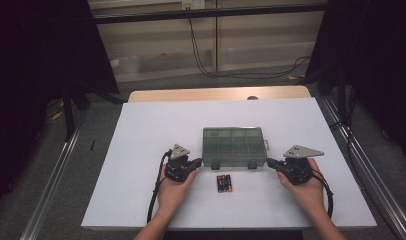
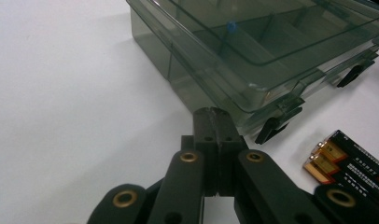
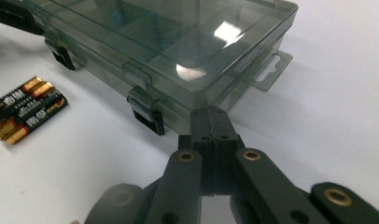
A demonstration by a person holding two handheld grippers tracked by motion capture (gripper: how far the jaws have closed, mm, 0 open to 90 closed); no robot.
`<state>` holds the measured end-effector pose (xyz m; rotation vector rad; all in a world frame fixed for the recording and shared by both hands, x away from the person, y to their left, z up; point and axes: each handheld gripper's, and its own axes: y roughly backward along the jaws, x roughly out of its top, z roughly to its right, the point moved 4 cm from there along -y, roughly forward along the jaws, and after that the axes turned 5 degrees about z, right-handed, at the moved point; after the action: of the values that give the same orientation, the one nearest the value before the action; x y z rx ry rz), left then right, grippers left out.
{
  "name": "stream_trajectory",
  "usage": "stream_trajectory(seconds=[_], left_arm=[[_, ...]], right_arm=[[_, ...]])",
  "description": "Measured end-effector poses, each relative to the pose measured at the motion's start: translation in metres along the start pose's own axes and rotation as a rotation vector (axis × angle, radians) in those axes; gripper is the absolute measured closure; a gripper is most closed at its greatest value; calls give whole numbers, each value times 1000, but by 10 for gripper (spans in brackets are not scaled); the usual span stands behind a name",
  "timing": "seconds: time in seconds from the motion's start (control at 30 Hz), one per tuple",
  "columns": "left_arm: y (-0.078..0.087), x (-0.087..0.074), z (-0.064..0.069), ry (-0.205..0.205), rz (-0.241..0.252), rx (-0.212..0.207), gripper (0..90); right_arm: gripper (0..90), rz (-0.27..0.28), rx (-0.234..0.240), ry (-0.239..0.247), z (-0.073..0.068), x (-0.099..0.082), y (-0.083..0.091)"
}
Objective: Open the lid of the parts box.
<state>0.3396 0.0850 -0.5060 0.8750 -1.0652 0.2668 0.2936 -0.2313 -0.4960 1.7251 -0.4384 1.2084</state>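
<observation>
A smoky clear compartment box (image 1: 234,145) lies shut in the middle of the white table, with two black latches on its near side. A few black and gold batteries (image 1: 223,183) lie side by side in front of it. My left gripper (image 1: 197,162) rests by the box's near left corner, jaws shut and empty (image 2: 214,113). At the box's near right corner sits my right gripper (image 1: 269,162), also shut on nothing (image 3: 210,113). The box (image 2: 253,51) and batteries (image 2: 351,161) appear in the left gripper view, and the box (image 3: 164,42) and batteries (image 3: 26,107) in the right gripper view.
The white board (image 1: 141,150) covers a wooden table whose far edge (image 1: 216,94) shows behind it. Dark curtains hang at both sides, and cables (image 1: 206,65) trail on the floor beyond the table. Metal rails (image 1: 361,165) run along the sides.
</observation>
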Motion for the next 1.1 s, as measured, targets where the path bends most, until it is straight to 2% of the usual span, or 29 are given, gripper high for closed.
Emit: stream_trajectory(seconds=[0.2,0.3,0.37,0.43,0.53,0.6,0.63,0.73,0.77,0.83,0.87,0.9,1.07,1.1], left_arm=[[2,1,0,-2,22,-20,900],[3,2,-1,-2,28,-16,900],[3,3,0,17,44,-22,900],[6,4,-2,10,44,-32,900],[8,8,1,39,76,-48,900],[11,12,1,19,76,-55,900],[12,13,3,16,77,-56,900],[12,18,7,13,98,-61,900],[12,19,7,-4,89,-62,900],[12,24,7,-2,103,-58,900],[11,27,8,15,122,-58,900],[12,29,7,1,122,-56,900],[15,40,8,-6,156,-51,900],[14,42,9,6,168,-51,900]], right_arm=[[900,29,6,-10,0,4,2],[900,48,10,-24,1,6,3],[900,65,16,-30,1,8,4],[900,79,12,-35,1,10,5],[900,95,14,-30,3,14,6],[900,101,13,-37,2,16,6],[900,108,14,-31,2,18,5],[900,124,30,-53,2,22,5],[900,128,22,-50,2,23,6],[900,137,20,-47,2,27,5],[900,141,19,-50,2,28,5],[900,145,18,-58,2,29,5],[900,157,14,-58,1,36,3],[900,162,15,-55,0,38,2]])
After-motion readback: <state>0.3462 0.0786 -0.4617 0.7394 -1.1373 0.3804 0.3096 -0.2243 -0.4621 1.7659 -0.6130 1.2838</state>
